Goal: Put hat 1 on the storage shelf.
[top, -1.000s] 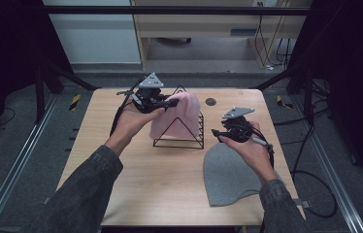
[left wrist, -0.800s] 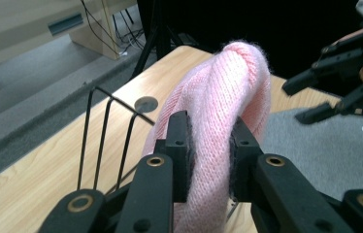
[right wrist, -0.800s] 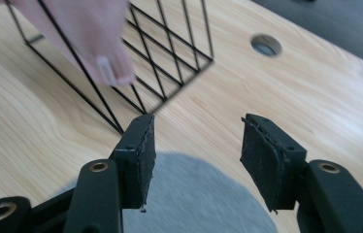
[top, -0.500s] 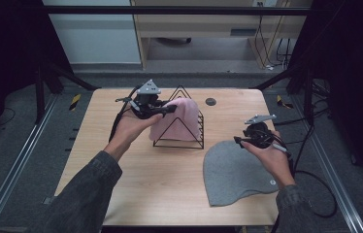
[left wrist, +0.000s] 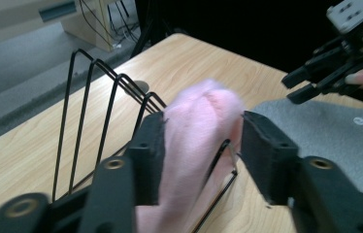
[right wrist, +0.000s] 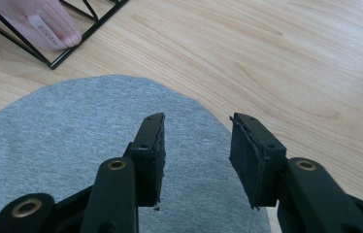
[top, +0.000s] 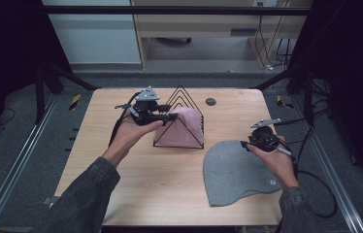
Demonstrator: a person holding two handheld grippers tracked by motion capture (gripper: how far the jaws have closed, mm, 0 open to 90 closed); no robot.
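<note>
A pink hat is draped over a black wire rack at the table's middle. My left gripper reaches it from the left and its jaws have just been opening. In the left gripper view the pink hat sits between the jaws of the left gripper: one pad touches the fabric, the other stands apart. A grey hat lies flat at the front right. My right gripper hovers over its upper right edge. The jaws of the right gripper have been closing and stand apart above the grey hat.
A small dark disc lies behind the rack. The wooden table has bare room at the front left. A cable trails from my right gripper off the table's right edge. The rack's base lies near the grey hat.
My right hand has moved right and down, from beside the rack to the grey hat's edge. My left gripper's jaws have opened around the pink hat on the rack.
</note>
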